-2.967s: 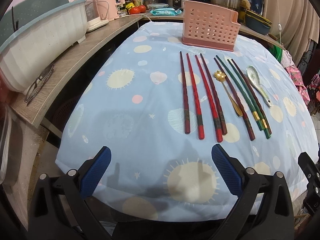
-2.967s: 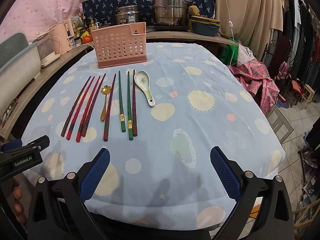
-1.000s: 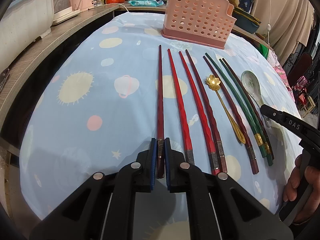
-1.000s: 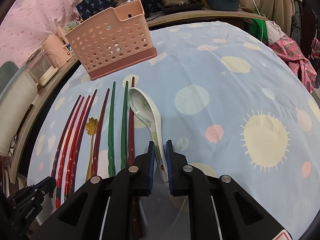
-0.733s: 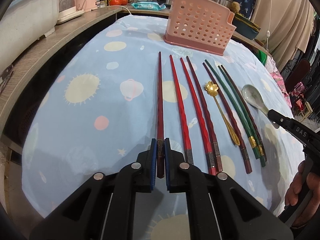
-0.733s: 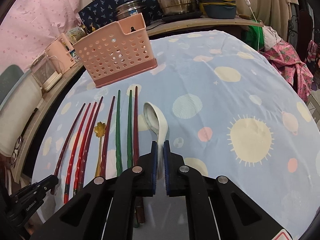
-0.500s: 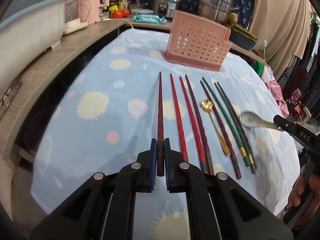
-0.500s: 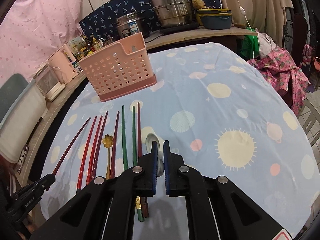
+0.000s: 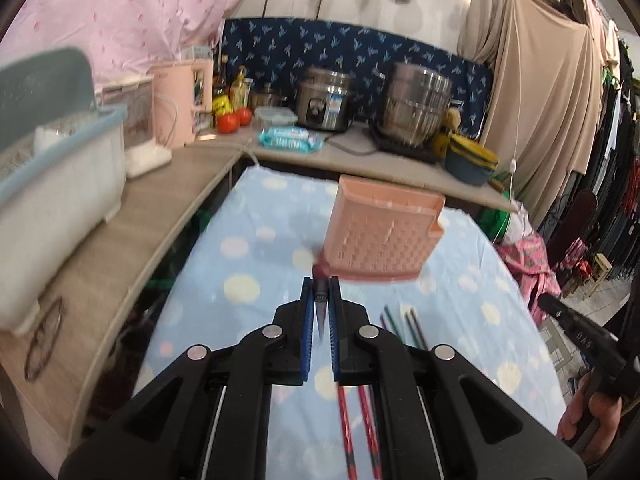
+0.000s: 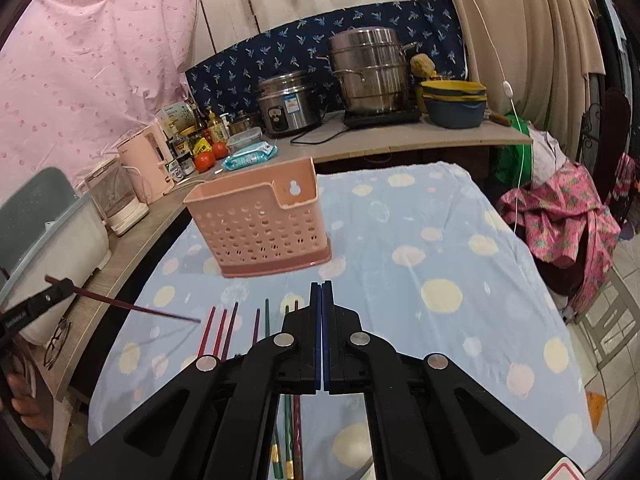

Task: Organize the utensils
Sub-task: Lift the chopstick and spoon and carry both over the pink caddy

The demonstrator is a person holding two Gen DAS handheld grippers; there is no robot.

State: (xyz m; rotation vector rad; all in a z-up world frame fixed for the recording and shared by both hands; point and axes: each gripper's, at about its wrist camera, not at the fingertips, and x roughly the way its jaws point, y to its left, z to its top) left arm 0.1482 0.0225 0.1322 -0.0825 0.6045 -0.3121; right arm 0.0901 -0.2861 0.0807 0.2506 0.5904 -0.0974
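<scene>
My left gripper [image 9: 320, 300] is shut on a dark red chopstick [image 9: 321, 312], held off the cloth and pointing at the pink perforated basket [image 9: 380, 236]. The right wrist view shows that chopstick [image 10: 132, 306] slanting out from the left gripper [image 10: 64, 285]. My right gripper [image 10: 321, 292] has its pads pressed together. The white spoon it took up shows in neither view and is not on the cloth, so it is hidden under the fingers. Red chopsticks [image 10: 218, 332] and green ones [image 10: 267, 316] lie in a row before the basket [image 10: 260, 228].
A wooden counter [image 9: 120, 248] runs along the left with a white dish tub [image 9: 60, 184] and glasses [image 9: 44, 336]. Steel pots [image 10: 368, 76] stand on the back counter. A hand [image 9: 588, 420] carries the right gripper [image 9: 546, 302]. A pink garment [image 10: 560, 216] hangs at the right.
Both grippers have risen and tilted up. The dark red chopstick came off the cloth in the left gripper. The spoon left the cloth with the right gripper and dropped out of view.
</scene>
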